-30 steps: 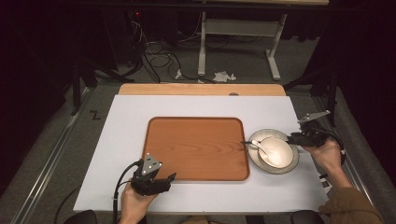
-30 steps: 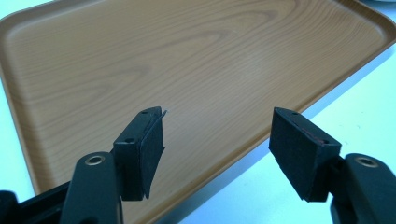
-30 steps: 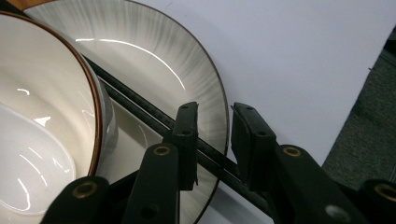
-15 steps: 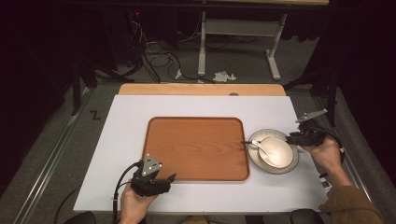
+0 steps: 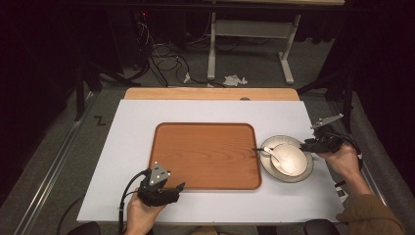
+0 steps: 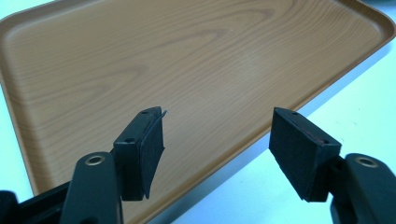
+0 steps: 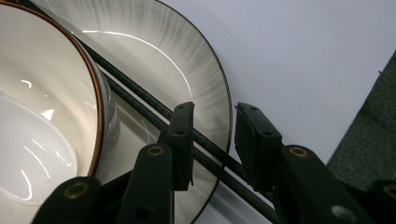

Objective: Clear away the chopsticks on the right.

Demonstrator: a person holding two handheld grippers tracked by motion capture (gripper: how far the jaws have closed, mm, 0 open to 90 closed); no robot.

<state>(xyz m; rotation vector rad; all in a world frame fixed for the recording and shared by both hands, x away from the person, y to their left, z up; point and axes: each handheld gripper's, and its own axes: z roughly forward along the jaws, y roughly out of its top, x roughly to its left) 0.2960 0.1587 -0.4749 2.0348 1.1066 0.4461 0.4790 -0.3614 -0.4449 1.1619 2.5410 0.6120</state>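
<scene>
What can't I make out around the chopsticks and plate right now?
- Right gripper view: whether the right gripper pinches the chopsticks; the jaws straddle them, contact unclear.
- Same view: the bowl cut off by the left edge.
- High view: the chopsticks, too small against the plate.

We find no text, label, brand or number that we can read, neither on the tray (image 5: pixel 205 154), the plate (image 5: pixel 304 171) and the bowl (image 5: pixel 291 156), nor on the tabletop (image 5: pixel 137 127).
</scene>
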